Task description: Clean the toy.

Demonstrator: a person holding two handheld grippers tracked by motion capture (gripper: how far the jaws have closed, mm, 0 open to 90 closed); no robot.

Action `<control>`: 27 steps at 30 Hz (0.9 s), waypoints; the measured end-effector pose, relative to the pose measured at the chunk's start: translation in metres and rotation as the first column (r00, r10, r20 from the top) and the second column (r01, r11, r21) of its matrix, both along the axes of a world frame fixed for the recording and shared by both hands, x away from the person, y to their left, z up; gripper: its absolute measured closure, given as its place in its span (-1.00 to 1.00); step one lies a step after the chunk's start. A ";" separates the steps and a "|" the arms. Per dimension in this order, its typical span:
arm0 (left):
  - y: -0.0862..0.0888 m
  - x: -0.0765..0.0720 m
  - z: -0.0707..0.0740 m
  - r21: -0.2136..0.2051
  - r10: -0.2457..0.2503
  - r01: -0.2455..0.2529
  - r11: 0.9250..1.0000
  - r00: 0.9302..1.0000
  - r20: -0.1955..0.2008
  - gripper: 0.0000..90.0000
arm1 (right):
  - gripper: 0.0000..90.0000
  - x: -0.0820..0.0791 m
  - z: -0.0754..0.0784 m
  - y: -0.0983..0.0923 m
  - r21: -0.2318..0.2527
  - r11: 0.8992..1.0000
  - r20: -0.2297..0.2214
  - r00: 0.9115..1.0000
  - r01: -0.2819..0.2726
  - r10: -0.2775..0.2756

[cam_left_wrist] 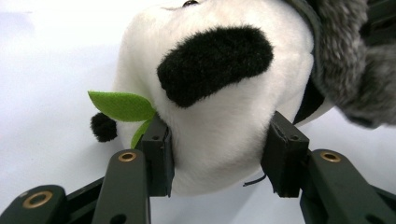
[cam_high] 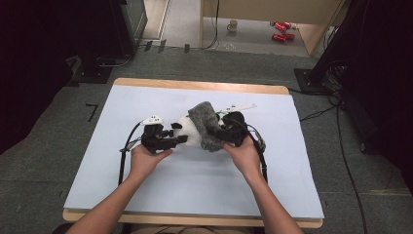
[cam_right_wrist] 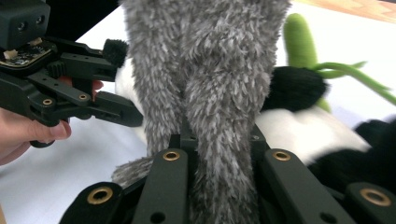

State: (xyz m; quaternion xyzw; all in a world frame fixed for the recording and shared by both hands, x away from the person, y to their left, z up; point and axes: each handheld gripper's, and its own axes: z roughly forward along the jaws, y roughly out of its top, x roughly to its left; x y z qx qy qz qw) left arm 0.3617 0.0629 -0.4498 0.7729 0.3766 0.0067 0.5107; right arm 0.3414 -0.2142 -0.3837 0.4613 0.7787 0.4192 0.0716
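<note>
Item: plush panda [cam_high: 187, 130], mid-table on white sheet [cam_high: 195, 185]. My left gripper [cam_left_wrist: 217, 156] clamps its white head, pads pressed in. My right gripper [cam_right_wrist: 219, 140] pinched tight on grey furry cloth [cam_right_wrist: 205, 70] draped over panda's right side. Green felt leaf [cam_left_wrist: 122, 105] beside left jaw.

My jaws squeeze the panda plush [cam_left_wrist: 224, 135] on both sides; green felt leaf [cam_left_wrist: 122, 106] left, grey fuzzy fabric [cam_left_wrist: 348, 70] far right, white table [cam_left_wrist: 46, 70] beneath.
</note>
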 end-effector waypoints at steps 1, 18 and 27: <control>0.001 0.001 -0.001 -0.005 0.002 -0.002 1.000 1.000 -0.007 0.15 | 0.74 0.000 0.002 -0.003 0.004 1.000 -0.002 1.000 0.007 -0.007; 0.003 0.004 -0.003 -0.011 0.023 -0.024 1.000 1.000 -0.020 0.14 | 0.74 -0.004 0.026 -0.058 0.030 0.988 0.027 0.988 0.150 -0.151; -0.001 -0.003 0.001 0.013 0.036 -0.035 0.999 0.999 -0.010 0.14 | 0.74 -0.016 0.044 -0.022 0.107 0.994 0.064 0.997 0.027 -0.034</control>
